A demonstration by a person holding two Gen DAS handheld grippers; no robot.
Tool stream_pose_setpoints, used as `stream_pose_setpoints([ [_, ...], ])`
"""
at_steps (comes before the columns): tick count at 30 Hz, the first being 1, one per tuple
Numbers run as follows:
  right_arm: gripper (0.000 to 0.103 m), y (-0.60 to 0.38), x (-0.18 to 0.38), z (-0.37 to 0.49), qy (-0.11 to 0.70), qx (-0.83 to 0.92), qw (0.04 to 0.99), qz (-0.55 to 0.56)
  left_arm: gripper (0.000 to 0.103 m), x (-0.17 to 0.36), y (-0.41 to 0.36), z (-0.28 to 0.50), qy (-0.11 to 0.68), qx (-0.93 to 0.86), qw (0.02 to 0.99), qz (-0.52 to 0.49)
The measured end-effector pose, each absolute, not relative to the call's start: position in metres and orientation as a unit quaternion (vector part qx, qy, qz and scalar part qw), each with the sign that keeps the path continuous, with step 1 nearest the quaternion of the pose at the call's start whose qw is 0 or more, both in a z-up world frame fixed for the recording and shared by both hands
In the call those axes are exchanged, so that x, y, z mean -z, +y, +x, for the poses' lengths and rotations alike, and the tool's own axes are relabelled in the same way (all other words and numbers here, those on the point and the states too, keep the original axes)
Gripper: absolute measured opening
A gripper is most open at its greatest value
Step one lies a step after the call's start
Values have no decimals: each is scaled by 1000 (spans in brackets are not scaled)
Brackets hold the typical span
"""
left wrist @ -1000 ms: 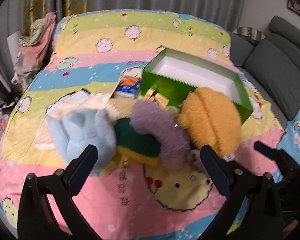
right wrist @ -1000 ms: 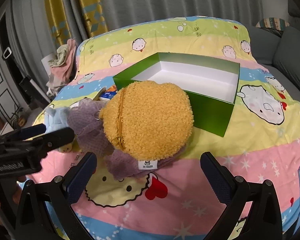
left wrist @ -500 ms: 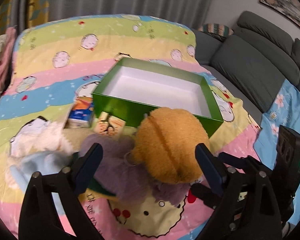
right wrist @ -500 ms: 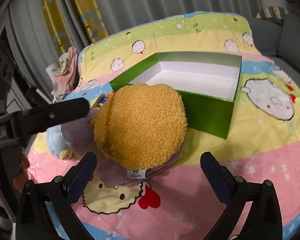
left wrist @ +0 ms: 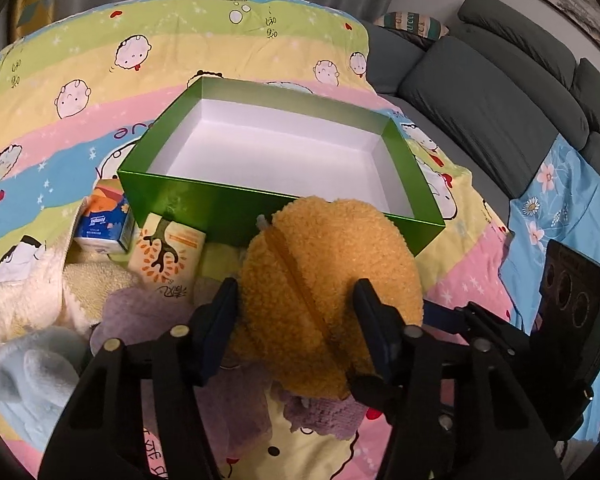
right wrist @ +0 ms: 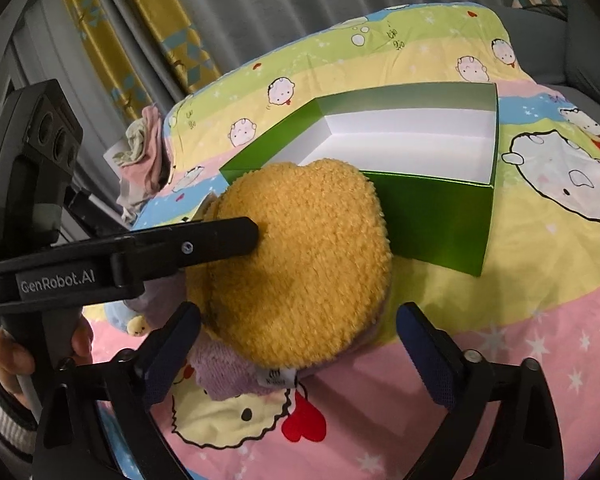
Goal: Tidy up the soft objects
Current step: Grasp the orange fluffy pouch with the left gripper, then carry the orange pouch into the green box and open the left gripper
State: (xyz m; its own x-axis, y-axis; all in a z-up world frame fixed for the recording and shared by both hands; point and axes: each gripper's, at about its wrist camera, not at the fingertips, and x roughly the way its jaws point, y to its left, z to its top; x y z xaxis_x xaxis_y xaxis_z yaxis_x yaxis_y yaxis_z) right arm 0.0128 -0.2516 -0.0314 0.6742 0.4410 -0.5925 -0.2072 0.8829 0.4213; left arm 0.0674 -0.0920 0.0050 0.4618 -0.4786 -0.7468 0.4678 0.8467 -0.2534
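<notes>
A round fluffy orange plush pouch [left wrist: 328, 280] with a zipper lies on a purple fluffy item [left wrist: 140, 320], in front of an open green box [left wrist: 228, 200] with a white inside. My left gripper [left wrist: 296, 324] is closed around the orange pouch, its fingers pressing both sides; one finger [right wrist: 220, 240] shows against the pouch [right wrist: 300, 264] in the right wrist view. My right gripper [right wrist: 300, 344] is open and empty, just in front of the pouch. A pale blue plush [left wrist: 24, 376] lies at the left.
Two tissue packs [left wrist: 104, 220] [left wrist: 168, 256] lie left of the box on a striped cartoon bedspread [left wrist: 80, 60]. A cream fluffy item [left wrist: 32, 280] lies at the left. A grey sofa [left wrist: 500, 100] stands to the right. Curtains hang behind.
My left gripper moved right and forward to the orange pouch and closed on its sides. My right gripper stayed open, close to the pouch.
</notes>
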Motion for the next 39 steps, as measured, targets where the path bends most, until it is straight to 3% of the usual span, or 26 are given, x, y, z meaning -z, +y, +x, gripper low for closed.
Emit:
stream_pose_setpoints([
  [5, 73, -251, 35, 16, 366, -194, 895, 169, 42, -3, -90, 68, 441, 271, 856, -15],
  [10, 35, -244, 35, 17, 365, -197, 898, 149, 28, 2, -91, 66, 443, 264, 856, -9],
  [12, 30, -243, 33, 16, 361, -196, 900, 144, 27, 0, -89, 64, 441, 260, 859, -11],
  [26, 28, -230, -50, -15, 264, -219, 935, 93, 27, -76, -63, 25, 340, 255, 905, -29],
  [39, 28, -249, -77, 41, 242, -191, 948, 83, 28, -86, -84, 106, 379, 263, 883, -83],
])
